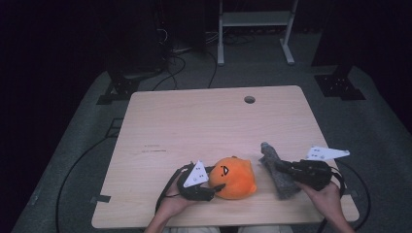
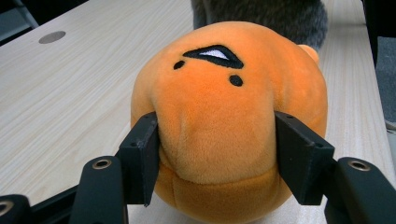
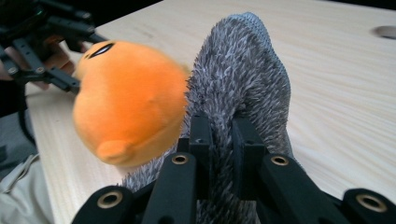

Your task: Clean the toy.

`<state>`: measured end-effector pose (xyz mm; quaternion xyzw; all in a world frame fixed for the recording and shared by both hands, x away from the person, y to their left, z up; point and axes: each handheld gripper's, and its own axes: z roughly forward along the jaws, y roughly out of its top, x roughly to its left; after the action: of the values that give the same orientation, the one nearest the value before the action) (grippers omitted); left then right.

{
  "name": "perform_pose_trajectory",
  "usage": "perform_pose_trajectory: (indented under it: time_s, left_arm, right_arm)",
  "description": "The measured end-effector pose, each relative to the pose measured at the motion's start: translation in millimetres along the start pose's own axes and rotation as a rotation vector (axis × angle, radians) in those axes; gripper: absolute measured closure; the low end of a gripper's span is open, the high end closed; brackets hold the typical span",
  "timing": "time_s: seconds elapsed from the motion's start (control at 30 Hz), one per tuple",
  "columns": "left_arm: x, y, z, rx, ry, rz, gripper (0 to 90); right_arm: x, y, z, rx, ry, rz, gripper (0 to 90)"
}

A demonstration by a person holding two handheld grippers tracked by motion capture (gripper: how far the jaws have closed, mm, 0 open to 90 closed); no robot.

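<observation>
1. A pale wooden surface (image 1: 204,121) sat in a dark room, seen from above, with a person's forearms entering from the near edge.
2. An orange plush toy (image 1: 235,177) with a stitched black face lay on the surface near the front edge, roughly in the middle.
3. The left gripper (image 1: 219,186) reached in from the toy's left side. In the left gripper view its two black jaws stood on either side of the orange plush toy (image 2: 219,121), pads against the plush and denting it slightly, so it was grasping the toy.
4. A grey fuzzy cloth (image 1: 278,170) lay just to the right of the toy, running from the front edge back toward the centre of the surface.
5. The right gripper (image 1: 278,166) came in from the right and was clenched on the grey cloth. In the right gripper view its jaws (image 3: 219,140) were nearly together, pinching a fold of the grey fuzzy cloth (image 3: 247,70), which rose in a hump beyond them.
6. In that same view the orange toy (image 3: 130,102) touched the cloth's side.
7. A round hole (image 1: 249,99) marked the surface's far edge.
</observation>
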<state>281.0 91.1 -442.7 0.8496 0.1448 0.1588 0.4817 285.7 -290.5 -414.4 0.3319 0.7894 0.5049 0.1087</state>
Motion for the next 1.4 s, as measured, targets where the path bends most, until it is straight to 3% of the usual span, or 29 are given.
perform_pose_trajectory:
  time_s: [0.17,0.3,0.4,0.53,0.6,0.7,0.8,0.87,1.03,1.13,1.2,1.27,1.33,1.4]
  left_arm:
    - [-0.3,0.9,0.9,-0.009,-0.003,-0.003,36.1]
    - [0.5,1.1,1.1,-0.013,-0.009,-0.007,35.5]
    - [1.2,0.7,0.4,-0.021,-0.02,-0.014,33.5]
    - [3.2,1.3,-1.2,-0.035,-0.042,-0.026,28.9]
    - [5.1,2.5,-2.8,-0.046,-0.046,-0.043,25.5]
    - [8.6,5.1,-7.9,-0.105,-0.053,-0.076,22.1]
    - [11.2,12.3,-11.8,-0.157,-0.048,-0.099,17.8]
    - [11.8,18.4,-9.3,-0.165,-0.052,-0.1,15.7]
    - [8.8,31.9,8.7,-0.123,-0.072,-0.072,11.0]
    - [7.7,36.5,22.8,-0.071,-0.085,-0.074,8.0]
    - [5.5,35.8,31.0,-0.007,-0.059,-0.049,7.0]
    - [3.6,32.5,32.0,-0.022,-0.048,-0.043,13.3]
    - [1.9,30.9,29.7,-0.027,-0.031,-0.014,32.5]
    - [0.4,30.4,27.1,-0.045,-0.016,-0.007,44.2]
  right_arm:
    - [-9.8,-5.4,-24.4,-0.026,-0.068,0.006,79.1]
    - [-14.3,-10.2,-26.5,0.006,-0.11,-0.004,77.1]
    - [-17.0,-14.8,-15.8,0.05,-0.093,0.01,64.6]
    - [-18.4,-16.4,-9.8,0.04,-0.05,0.029,55.0]
    - [-17.6,-14.7,-10.8,0.024,-0.033,0.035,53.0]
    - [-16.9,-13.5,-12.8,-0.009,-0.006,0.04,49.7]
    - [-16.3,-13.6,-13.6,-0.015,-0.011,0.04,49.1]
    - [-16.2,-13.8,-13.5,-0.017,-0.012,0.045,48.6]
    - [-13.8,-12.5,-12.3,-0.023,-0.01,0.033,48.1]
    - [-12.1,-12.3,-11.6,-0.025,-0.002,0.031,47.6]
    - [-11.3,-12.5,-11.5,-0.025,0.004,0.029,47.5]
    - [-10.2,-12.6,-11.6,-0.029,0.008,0.026,47.5]
    - [-9.6,-12.3,-11.5,-0.031,0.012,0.025,47.4]
    - [-9.1,-12.2,-11.4,-0.034,0.012,0.025,47.0]
